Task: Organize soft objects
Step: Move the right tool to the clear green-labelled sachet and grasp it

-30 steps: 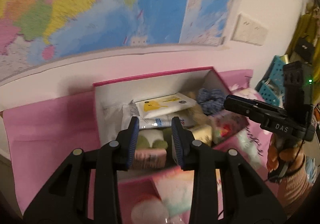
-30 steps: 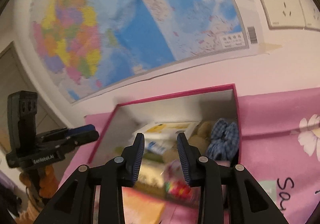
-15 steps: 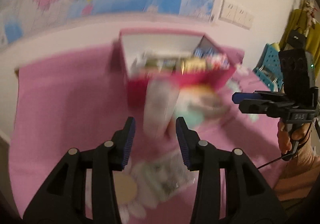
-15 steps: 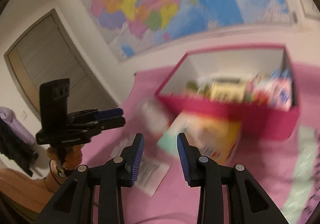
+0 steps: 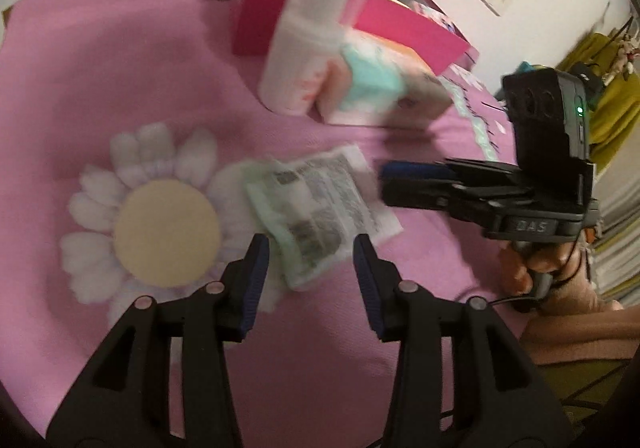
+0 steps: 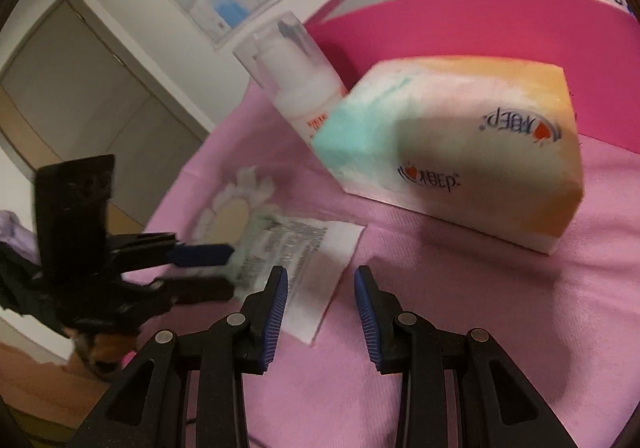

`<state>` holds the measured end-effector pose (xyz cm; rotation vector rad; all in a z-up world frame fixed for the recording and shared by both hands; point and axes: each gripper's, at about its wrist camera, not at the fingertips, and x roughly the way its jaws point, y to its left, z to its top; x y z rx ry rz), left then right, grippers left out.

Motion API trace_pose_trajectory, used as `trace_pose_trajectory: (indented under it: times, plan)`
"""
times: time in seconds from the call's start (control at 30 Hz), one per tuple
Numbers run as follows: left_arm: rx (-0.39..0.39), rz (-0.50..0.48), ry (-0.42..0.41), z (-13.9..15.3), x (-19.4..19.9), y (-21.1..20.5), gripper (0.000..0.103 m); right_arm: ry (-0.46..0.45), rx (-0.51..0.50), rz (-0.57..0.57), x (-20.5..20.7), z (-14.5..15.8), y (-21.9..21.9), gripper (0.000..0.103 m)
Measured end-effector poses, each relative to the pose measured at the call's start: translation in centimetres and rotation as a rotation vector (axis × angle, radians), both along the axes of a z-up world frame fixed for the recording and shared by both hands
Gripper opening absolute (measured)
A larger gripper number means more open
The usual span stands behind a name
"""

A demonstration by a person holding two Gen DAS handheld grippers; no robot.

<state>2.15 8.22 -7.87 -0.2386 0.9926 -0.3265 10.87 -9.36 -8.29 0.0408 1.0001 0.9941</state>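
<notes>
Two empty claws, left claw (image 5: 310, 280) and right claw (image 6: 321, 308), are hanging wide open over the flat packet (image 5: 320, 208); next, one probably needs closing on it.

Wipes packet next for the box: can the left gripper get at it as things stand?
Probably yes. The wipes packet lies flat on the cloth, just ahead of the open left gripper, nothing between.

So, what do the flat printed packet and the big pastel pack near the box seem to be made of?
The flat mint-and-white printed packet looks like thin plastic film: it lies limp with a flat sealed edge. The big pastel block-shaped tissue pack seems to be soft printed plastic wrap with rounded corners. Blur leaves both uncertain.
</notes>
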Motion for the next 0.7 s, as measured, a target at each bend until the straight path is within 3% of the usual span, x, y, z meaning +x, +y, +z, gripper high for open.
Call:
trace_pose_trajectory:
  times: [0.13,0.3,0.5,0.63,0.7]
  plan:
    - [0.005,-0.007,-0.008,0.0,0.3,-0.8,0.054,-0.018,-0.003,-0.005,-0.1,0.1,0.4,0.039]
    - [-0.044,-0.017,-0.016,-0.1,0.8,-0.8,0.054,-0.033,0.003,0.005,-0.3,0.1,0.8,0.045]
    - [-0.077,-0.043,-0.022,-0.4,1.4,-1.3,0.054,0.043,0.099,0.029,0.3,-0.2,-0.1,0.044]
    - [-0.033,-0.005,-0.028,-0.3,1.6,-0.6,0.036,0.048,0.101,-0.014,0.7,-0.3,-0.9,0.042]
    - [-0.032,0.008,-0.035,-0.4,1.4,0.2,0.034,0.041,0.094,-0.015,0.8,-0.2,-1.0,0.042]
